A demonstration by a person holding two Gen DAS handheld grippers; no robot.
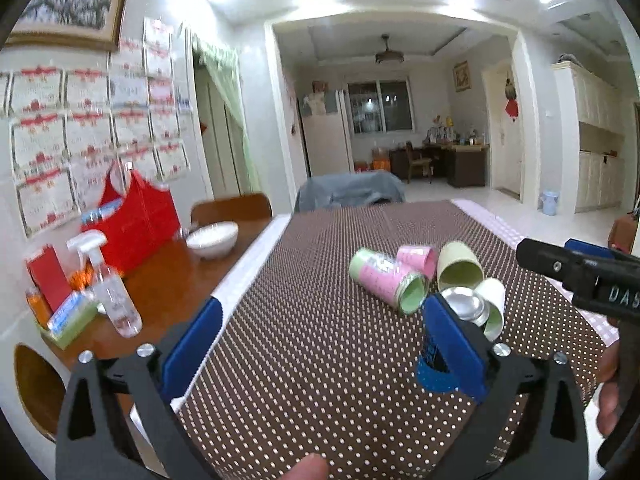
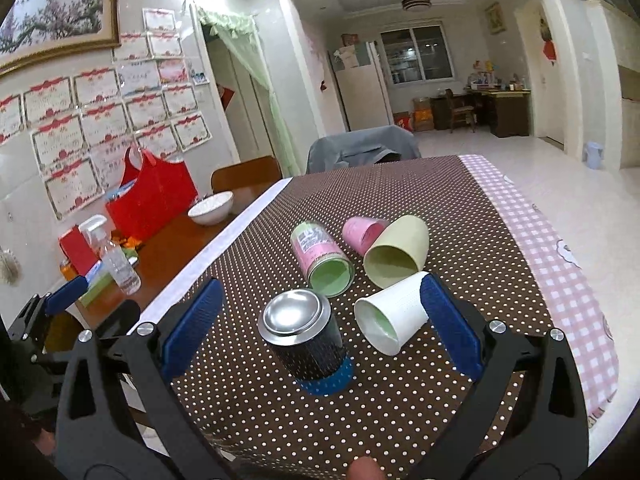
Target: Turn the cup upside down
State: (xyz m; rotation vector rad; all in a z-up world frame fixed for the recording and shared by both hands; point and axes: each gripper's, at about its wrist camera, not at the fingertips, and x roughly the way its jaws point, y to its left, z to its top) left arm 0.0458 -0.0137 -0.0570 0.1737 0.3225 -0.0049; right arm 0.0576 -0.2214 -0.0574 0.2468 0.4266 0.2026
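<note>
A dark cup with a shiny metal base (image 2: 302, 330) stands upside down on a blue round mat (image 2: 326, 380) on the dotted brown tablecloth. It shows partly behind my left gripper's right finger in the left wrist view (image 1: 464, 306). My right gripper (image 2: 320, 330) is open, its jaws on either side of this cup without touching it. My left gripper (image 1: 320, 336) is open and empty, to the cup's left. A white cup (image 2: 394, 314), a cream cup (image 2: 396, 254), a pink cup (image 2: 362, 232) and a pink-labelled cup (image 2: 322, 256) lie on their sides.
The brown dotted tablecloth (image 2: 400, 420) covers the table, with pink checked cloth (image 2: 560, 272) along its right edge. To the left, a wooden table holds a white bowl (image 2: 211, 207), a spray bottle (image 2: 116, 258), a red bag (image 2: 156, 196) and boxes. A grey-covered chair (image 2: 362, 148) stands at the far end.
</note>
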